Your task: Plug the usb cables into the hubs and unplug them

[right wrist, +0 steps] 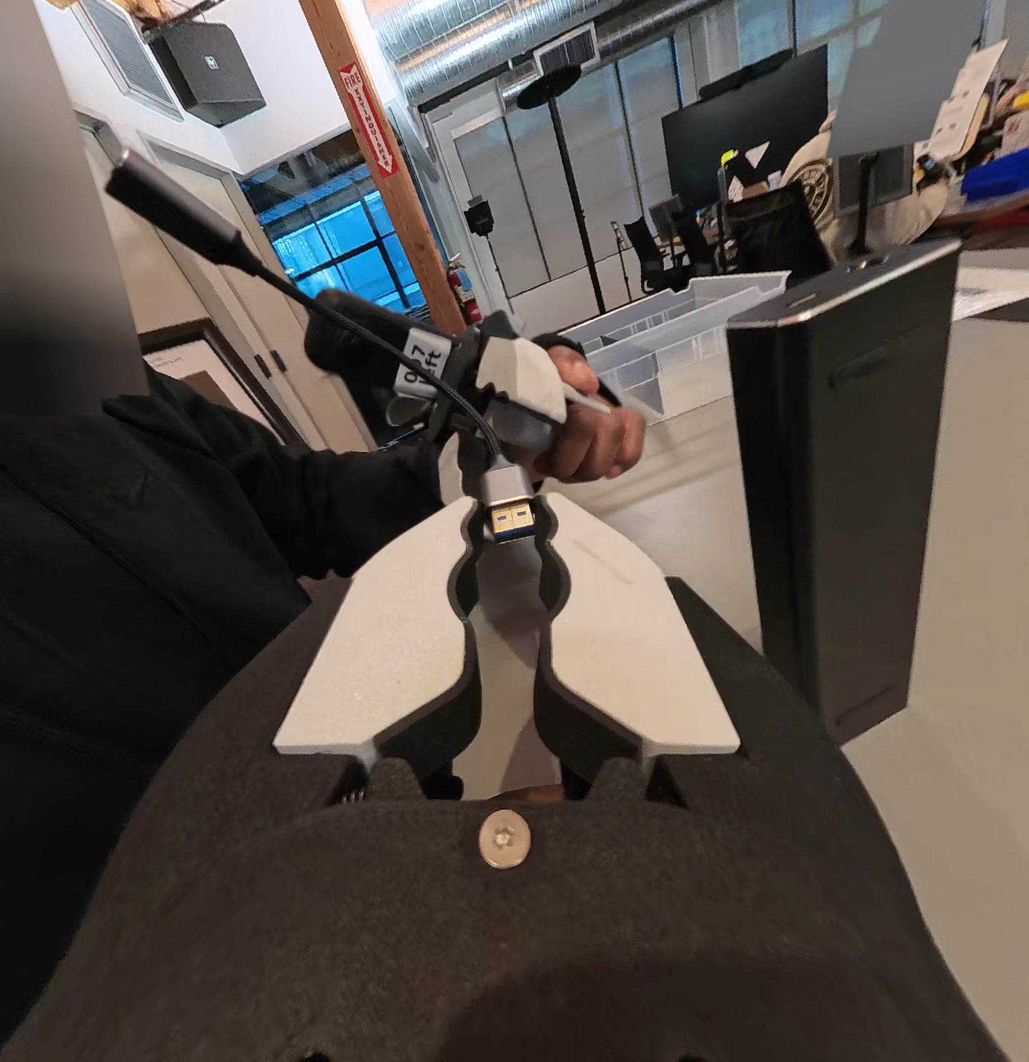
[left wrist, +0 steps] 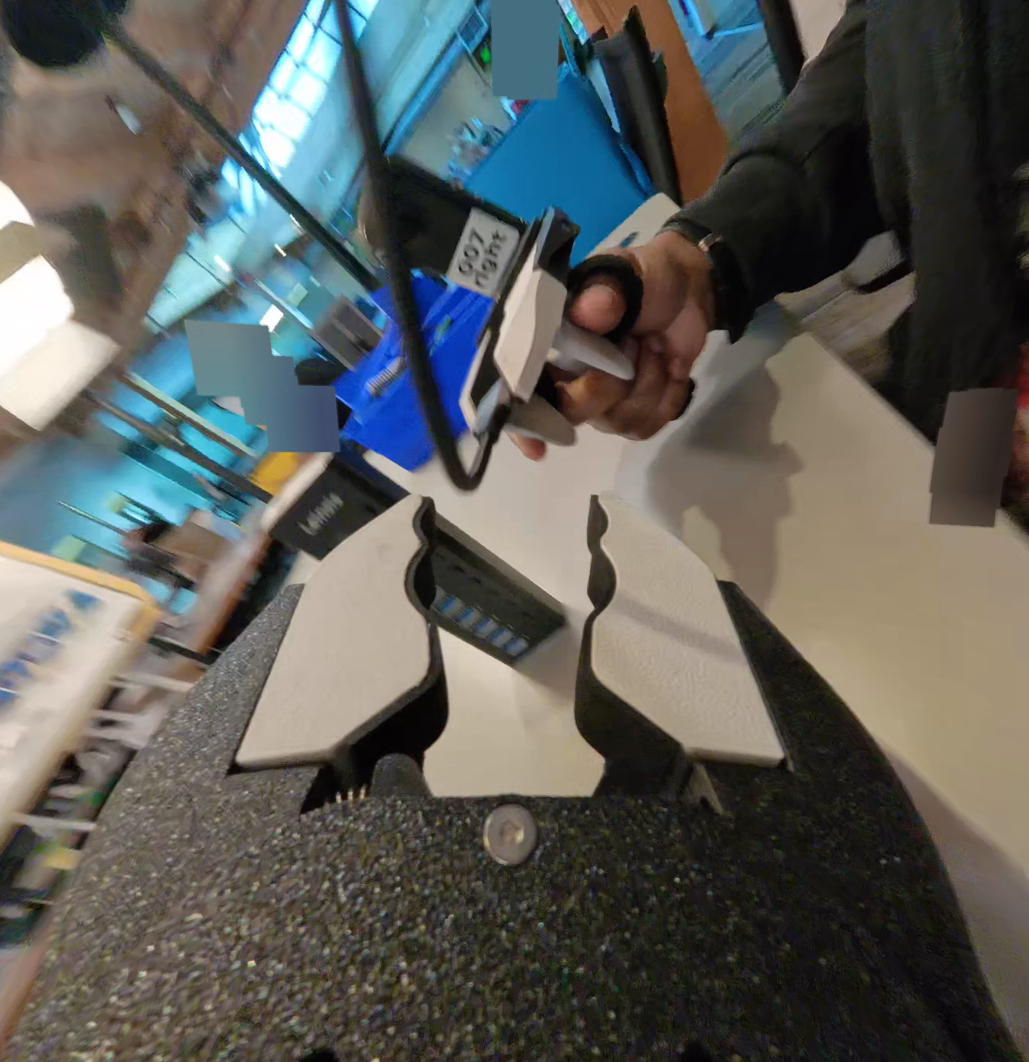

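Note:
In the left wrist view, a black USB hub (left wrist: 492, 603) with a row of blue ports lies on the white table (left wrist: 845, 574). My left gripper (left wrist: 509, 517) is open just above it, and its left finger hides the hub's far end. My right gripper (right wrist: 511, 511) is shut on a silver USB plug (right wrist: 509, 508) with a blue tongue. The plug's black cable (right wrist: 386, 339) runs up and left to a grey adapter end (right wrist: 173, 207). The right gripper (left wrist: 518, 333) shows farther off in the left wrist view, with the cable (left wrist: 420, 356) looping below it.
A tall black box (right wrist: 845, 488) stands upright on the table to the right of my right gripper. A clear plastic bin (right wrist: 673, 327) sits behind it. A second black box (left wrist: 328, 517) and a blue bin (left wrist: 386, 368) lie beyond the hub. A person's dark sleeve (left wrist: 845, 172) is close.

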Available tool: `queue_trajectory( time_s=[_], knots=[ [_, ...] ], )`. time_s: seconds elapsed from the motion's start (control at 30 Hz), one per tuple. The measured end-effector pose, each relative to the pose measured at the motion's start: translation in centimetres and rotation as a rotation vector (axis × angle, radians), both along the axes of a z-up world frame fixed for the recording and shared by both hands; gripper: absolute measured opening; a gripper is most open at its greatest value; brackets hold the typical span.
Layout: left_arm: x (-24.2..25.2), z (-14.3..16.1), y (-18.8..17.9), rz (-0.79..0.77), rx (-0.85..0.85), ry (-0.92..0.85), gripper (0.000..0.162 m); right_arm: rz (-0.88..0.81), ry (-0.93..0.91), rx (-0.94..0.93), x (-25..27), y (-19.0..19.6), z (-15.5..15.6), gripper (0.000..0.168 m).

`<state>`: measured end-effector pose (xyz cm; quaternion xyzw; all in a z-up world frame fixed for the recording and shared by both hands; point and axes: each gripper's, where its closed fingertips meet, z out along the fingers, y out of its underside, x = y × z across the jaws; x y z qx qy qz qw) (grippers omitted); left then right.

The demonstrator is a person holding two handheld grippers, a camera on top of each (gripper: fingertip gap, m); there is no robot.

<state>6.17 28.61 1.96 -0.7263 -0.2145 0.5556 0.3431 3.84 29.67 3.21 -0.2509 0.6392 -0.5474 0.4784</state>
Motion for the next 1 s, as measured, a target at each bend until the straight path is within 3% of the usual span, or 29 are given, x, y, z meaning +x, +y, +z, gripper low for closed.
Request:
queue_trajectory(
  time_s=[0.1, 0.27, 0.37, 0.5, 0.7, 0.8, 1.0],
  knots=[
    [2.1, -0.3, -1.7, 0.044, 0.206, -0.1, 0.05, 0.01, 0.061, -0.088, 0.0, 0.4, 0.1, 0.016],
    [3.8, 2.7, -5.6, 0.11, 0.703, -0.162, 0.047, 0.033, 0.173, -0.21, 0.7, 0.8, -0.6, 0.016],
    [2.7, 3.1, -4.9, 0.058, 1.002, -0.334, 0.045, 0.019, 0.226, -0.261, 1.1, 0.2, -0.9, 0.016],
    [0.7, 2.1, -0.8, -0.101, 1.32, -0.606, 0.042, 0.006, 0.317, -0.33, 1.5, -0.6, -1.4, 0.016],
    [-0.7, -1.4, 0.8, -0.084, 1.457, -0.761, 0.031, 0.009, 0.387, -0.362, 1.7, -0.9, -2.3, 0.016],
    [-0.9, -1.6, 1.2, -0.113, 1.519, -0.749, 0.012, 0.009, 0.382, -0.359, 1.6, -1.1, -2.5, 0.016],
    [-1.1, -1.6, 1.4, -0.127, 1.567, -0.693, 0.008, 0.02, 0.388, -0.357, 1.3, -0.9, -2.9, 0.016]
  ],
)
